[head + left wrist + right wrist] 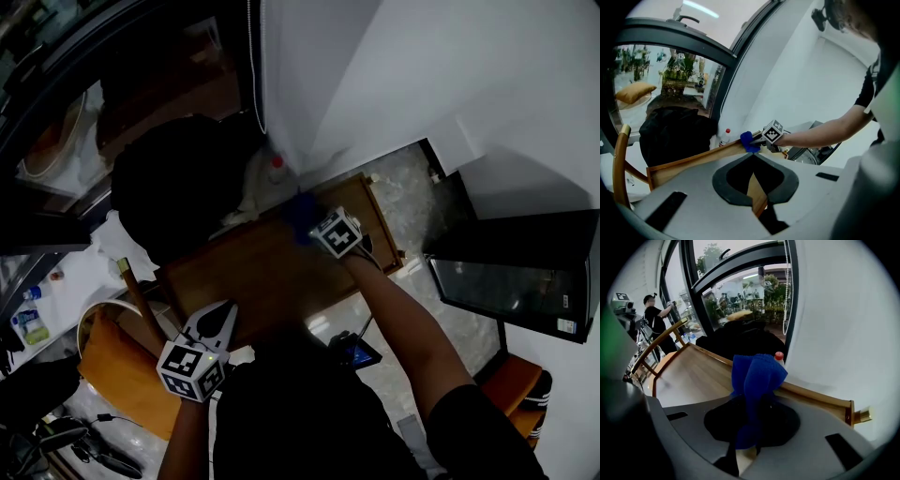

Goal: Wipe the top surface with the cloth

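The wooden table top (262, 277) lies below me, against the white wall. A blue cloth (302, 217) sits at its far corner, bunched between the jaws of my right gripper (314, 225), which is shut on it. In the right gripper view the blue cloth (757, 376) stands up out of the right gripper (750, 413), over the table top (689, 378) near its raised back rim. My left gripper (225, 309) hovers at the table's near left edge, tips together and holding nothing. The left gripper view shows the left gripper (752, 157) pointed along the table top (693, 161) towards the cloth (749, 140).
A red-capped bottle (275, 169) stands just behind the table's far corner, beside a dark bundle (178, 187). A wooden chair with an orange seat (122, 375) is at the left. A black cabinet (516, 272) stands to the right. A person (656, 319) stands by the window.
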`<state>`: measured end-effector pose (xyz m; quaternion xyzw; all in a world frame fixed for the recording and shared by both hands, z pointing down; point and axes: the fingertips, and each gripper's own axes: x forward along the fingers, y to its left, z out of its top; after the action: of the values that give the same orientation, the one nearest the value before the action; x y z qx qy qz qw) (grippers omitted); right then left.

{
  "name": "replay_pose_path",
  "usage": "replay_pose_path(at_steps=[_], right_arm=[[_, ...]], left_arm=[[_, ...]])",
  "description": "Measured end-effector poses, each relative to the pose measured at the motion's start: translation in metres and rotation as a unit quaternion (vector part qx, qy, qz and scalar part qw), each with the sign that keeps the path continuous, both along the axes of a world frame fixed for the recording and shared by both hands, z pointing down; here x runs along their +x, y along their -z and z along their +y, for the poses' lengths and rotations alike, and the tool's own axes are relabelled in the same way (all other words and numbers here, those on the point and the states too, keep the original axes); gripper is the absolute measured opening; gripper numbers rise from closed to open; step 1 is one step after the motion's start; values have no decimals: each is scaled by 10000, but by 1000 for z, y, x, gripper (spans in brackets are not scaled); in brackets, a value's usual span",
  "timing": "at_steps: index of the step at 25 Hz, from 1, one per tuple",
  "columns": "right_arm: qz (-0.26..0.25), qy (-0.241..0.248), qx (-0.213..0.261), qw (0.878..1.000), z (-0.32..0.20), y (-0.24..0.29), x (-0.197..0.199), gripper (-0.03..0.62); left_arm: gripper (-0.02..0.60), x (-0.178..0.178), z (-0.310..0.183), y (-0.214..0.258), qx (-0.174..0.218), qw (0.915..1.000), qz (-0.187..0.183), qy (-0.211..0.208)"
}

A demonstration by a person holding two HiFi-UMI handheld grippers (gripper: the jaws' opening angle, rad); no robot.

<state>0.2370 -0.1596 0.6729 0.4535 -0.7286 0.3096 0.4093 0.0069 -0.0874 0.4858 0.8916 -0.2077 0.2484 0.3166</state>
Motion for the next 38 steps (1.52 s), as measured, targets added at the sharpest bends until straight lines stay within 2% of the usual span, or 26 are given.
replay_pose_path(at_steps=[13, 26, 31, 36, 38], right_arm=[[242, -246, 127, 9993, -4, 5, 61, 66], [653, -886, 58, 9939, -2, 7, 130, 66], [776, -1029, 1, 9917, -4, 8, 144, 67], [1010, -1345, -249, 9854, 2, 6, 154, 67], [1109, -1435, -180, 9833, -2, 9, 159, 66]], left_arm=[[12, 13, 5, -2, 9, 10000, -41, -80], [12, 16, 10, -2, 37, 9999, -104, -63], [12, 7, 12, 1, 104, 9998, -142, 84], [12, -4, 16, 7, 159, 9994, -163, 272], [12, -12, 16, 11, 205, 9989, -162, 386]])
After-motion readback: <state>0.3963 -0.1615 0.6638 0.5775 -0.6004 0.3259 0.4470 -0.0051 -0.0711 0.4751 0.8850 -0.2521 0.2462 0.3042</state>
